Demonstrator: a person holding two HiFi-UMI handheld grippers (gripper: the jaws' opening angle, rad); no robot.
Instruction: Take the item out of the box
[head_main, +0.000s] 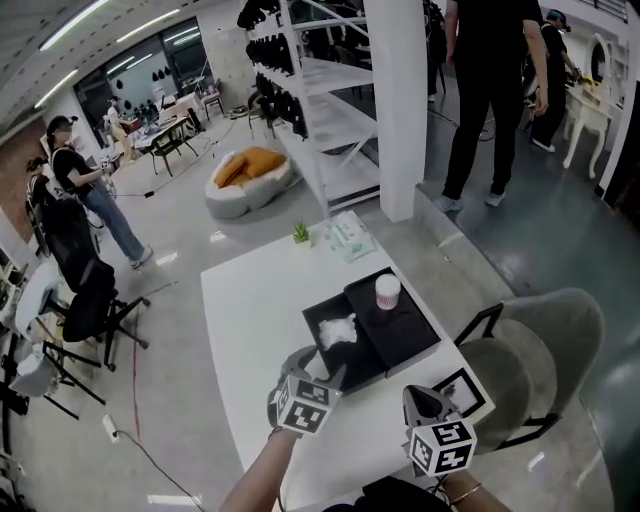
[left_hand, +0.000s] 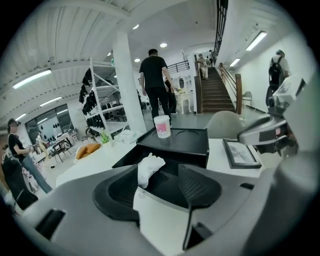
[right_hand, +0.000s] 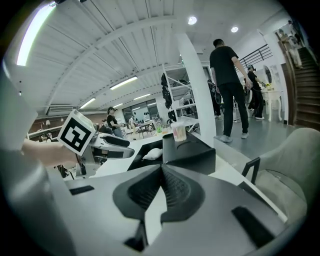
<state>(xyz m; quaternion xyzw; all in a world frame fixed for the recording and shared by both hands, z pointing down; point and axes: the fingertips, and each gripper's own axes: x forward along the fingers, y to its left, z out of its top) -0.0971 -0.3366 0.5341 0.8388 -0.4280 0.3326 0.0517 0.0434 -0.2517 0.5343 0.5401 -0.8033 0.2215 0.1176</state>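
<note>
On the white table stands a black box in two halves. A crumpled white item lies in the left half. A white cup with a pink label stands on the right half. My left gripper is open just before the box's near edge, with the white item ahead of its jaws and nothing between them. My right gripper is shut and empty, to the right of the left one near the table's front edge.
A small picture frame lies by my right gripper. A grey chair stands right of the table. A tissue pack and a small plant sit at the far edge. Beyond are a white pillar and people standing.
</note>
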